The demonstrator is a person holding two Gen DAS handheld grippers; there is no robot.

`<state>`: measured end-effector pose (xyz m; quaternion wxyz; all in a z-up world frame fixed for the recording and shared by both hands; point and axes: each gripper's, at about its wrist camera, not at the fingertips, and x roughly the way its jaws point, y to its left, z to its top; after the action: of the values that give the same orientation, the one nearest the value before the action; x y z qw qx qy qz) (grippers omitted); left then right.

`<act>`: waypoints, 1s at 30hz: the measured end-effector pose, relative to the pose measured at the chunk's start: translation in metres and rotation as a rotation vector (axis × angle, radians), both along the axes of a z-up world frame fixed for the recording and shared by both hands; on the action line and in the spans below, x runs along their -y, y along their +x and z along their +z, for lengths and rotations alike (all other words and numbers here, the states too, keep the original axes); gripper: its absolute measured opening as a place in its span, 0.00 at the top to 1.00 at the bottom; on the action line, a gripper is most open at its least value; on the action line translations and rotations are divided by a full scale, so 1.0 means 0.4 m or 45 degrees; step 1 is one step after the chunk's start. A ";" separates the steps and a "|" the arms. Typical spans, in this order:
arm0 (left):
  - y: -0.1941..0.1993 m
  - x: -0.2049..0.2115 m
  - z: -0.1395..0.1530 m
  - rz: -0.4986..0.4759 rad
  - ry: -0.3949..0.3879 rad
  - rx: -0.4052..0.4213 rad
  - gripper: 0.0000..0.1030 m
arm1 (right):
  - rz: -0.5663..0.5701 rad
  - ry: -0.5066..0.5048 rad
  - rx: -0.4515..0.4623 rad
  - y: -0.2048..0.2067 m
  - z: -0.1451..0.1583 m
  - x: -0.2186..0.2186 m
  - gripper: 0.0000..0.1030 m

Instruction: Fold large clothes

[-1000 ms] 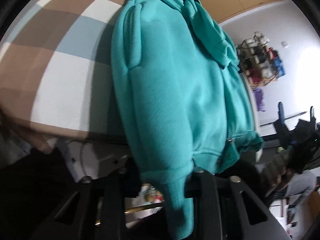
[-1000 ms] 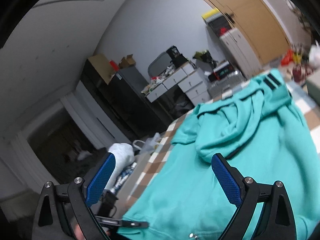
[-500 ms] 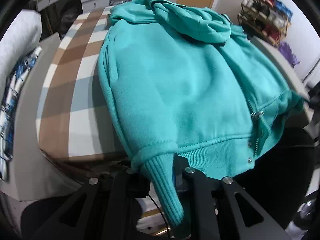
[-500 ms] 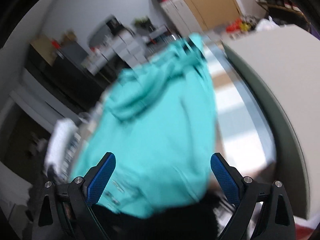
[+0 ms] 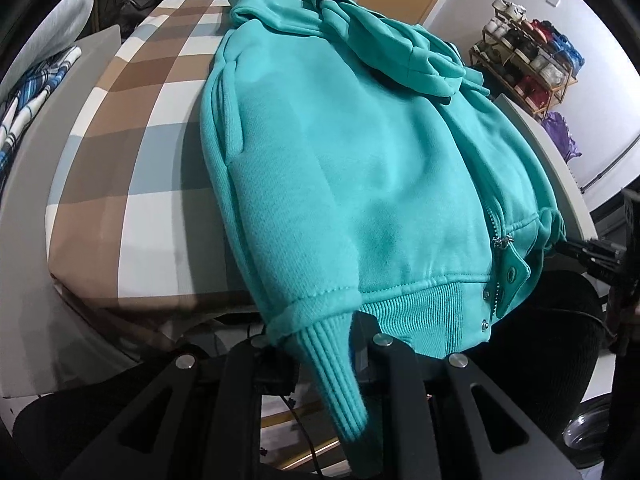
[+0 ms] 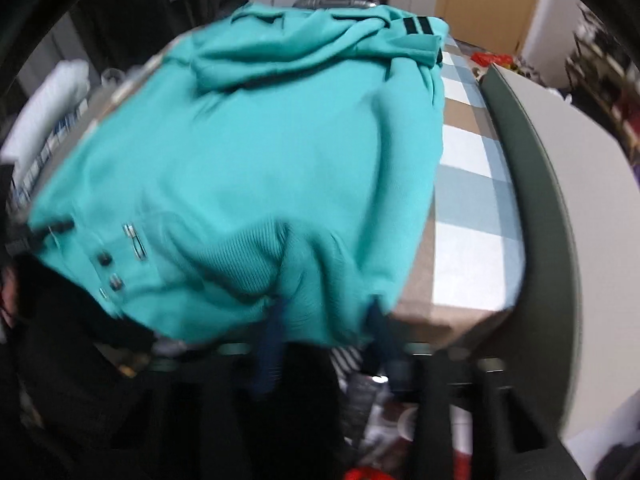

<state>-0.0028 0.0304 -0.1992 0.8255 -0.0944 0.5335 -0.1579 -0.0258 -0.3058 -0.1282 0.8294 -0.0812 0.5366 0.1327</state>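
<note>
Your left tongs (image 5: pixel 340 354) are clamped on the ribbed cuff (image 5: pixel 332 376) of the teal hoodie (image 5: pixel 352 168), right at the near edge of the surface (image 5: pixel 100 240); the cuff hangs down between the two black fingers. Your right tongs (image 6: pixel 324 328) are closing at the hoodie's ribbed hem (image 6: pixel 240 264), with a fold of that hem between the blue pads (image 6: pixel 270 340), though motion blur keeps you from seeing whether they press on it yet. The hoodie lies spread over the checked cloth (image 5: pixel 132 120) that covers the surface, its hem and zipper (image 5: pixel 500 240) at the near edge. Its hood (image 5: pixel 384 40) is bunched toward the far edge. Past the far right corner a shoe rack (image 5: pixel 524 60) stands against the wall.
</note>
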 end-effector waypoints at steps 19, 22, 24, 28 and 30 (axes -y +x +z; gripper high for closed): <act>-0.007 -0.015 -0.004 0.000 -0.054 -0.003 0.87 | -0.290 0.607 0.011 -0.021 0.063 0.215 0.37; -0.005 -0.026 -0.006 0.004 -0.081 -0.011 0.87 | -0.280 0.422 -0.040 0.029 0.049 0.154 0.38; -0.006 -0.030 -0.006 0.004 -0.087 -0.012 0.87 | -0.357 0.329 -0.146 0.064 0.010 0.144 0.37; -0.010 -0.032 -0.005 -0.003 -0.082 -0.003 0.87 | -0.388 0.370 -0.355 0.045 -0.063 0.144 0.54; -0.010 -0.032 -0.004 -0.003 -0.081 -0.002 0.87 | -0.353 0.313 -0.376 0.018 -0.086 0.142 0.56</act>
<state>-0.0069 0.0430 -0.2008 0.8215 -0.1202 0.5290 -0.1757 -0.0185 -0.3626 -0.1628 0.7559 0.1151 0.6379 0.0923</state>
